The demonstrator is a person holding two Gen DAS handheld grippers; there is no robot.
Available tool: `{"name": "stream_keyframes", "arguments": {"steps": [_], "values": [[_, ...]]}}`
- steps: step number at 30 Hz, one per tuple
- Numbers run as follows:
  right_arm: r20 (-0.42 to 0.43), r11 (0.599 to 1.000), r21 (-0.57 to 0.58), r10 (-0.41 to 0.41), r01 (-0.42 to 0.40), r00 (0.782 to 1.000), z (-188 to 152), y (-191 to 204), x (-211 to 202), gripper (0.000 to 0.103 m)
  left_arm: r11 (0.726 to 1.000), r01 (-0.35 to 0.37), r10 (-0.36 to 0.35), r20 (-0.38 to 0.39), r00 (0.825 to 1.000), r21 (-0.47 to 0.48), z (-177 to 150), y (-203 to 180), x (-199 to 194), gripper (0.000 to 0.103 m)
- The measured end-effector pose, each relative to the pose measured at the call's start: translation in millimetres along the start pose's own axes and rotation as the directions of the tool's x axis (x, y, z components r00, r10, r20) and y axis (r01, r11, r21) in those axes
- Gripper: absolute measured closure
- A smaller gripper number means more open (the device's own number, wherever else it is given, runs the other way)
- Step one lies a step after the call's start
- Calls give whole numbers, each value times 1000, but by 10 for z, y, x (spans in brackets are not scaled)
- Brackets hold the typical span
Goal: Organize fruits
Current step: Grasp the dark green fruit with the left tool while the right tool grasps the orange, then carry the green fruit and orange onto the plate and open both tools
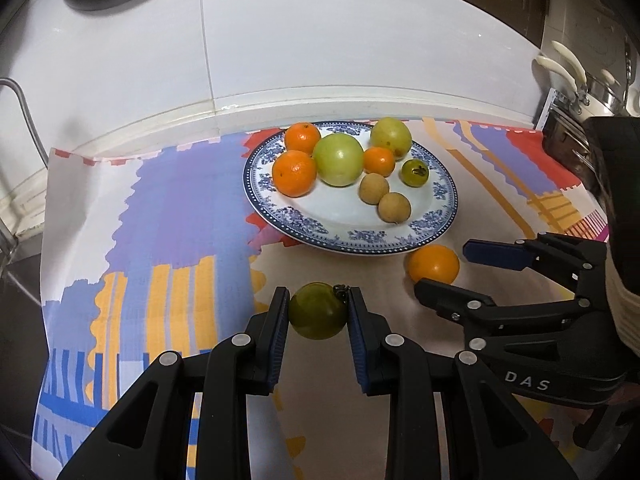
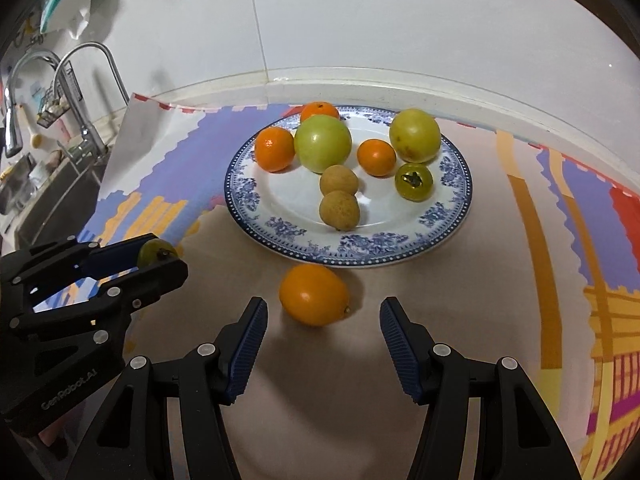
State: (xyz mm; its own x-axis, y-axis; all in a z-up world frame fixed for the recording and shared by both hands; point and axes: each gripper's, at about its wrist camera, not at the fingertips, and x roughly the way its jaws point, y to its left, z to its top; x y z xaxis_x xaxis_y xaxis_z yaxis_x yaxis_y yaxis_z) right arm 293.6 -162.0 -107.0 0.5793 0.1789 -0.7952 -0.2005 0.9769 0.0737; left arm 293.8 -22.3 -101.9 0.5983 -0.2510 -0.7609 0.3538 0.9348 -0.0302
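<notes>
Orange [image 2: 314,294] just beside plate rim [image 2: 360,261]

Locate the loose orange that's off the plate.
The orange lies on the patterned cloth just in front of the plate, ahead of the open right gripper; the left gripper is beside it.

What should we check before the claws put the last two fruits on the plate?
1. Left claw shut on the green fruit: ok.
2. Right claw open wide enough for the orange fruit: ok.
3. Orange fruit between the right claw's fingers: not ok, it lies just ahead.
4. Bare space on the plate: ok, at its near side.
5. Grip firm enough to lift: cannot tell.
</notes>
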Motion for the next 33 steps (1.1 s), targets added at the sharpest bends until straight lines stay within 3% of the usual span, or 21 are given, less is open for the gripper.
{"name": "stream_keyframes", "arguments": {"steps": [5, 12, 33], "values": [[-4, 1000, -16, -9, 9, 1000, 54, 26, 71, 44, 1000, 0, 0, 0, 1000, 3, 22, 24, 19, 74], [-15, 1000, -20, 10, -10, 1000, 64, 44, 108, 64, 1000, 2, -2, 0, 1000, 1, 29, 42, 27, 74], [95, 1000, 22, 0, -2, 996, -54, 66, -419, 64, 1000, 29, -29, 66, 997, -3, -15, -57, -349, 74]]}}
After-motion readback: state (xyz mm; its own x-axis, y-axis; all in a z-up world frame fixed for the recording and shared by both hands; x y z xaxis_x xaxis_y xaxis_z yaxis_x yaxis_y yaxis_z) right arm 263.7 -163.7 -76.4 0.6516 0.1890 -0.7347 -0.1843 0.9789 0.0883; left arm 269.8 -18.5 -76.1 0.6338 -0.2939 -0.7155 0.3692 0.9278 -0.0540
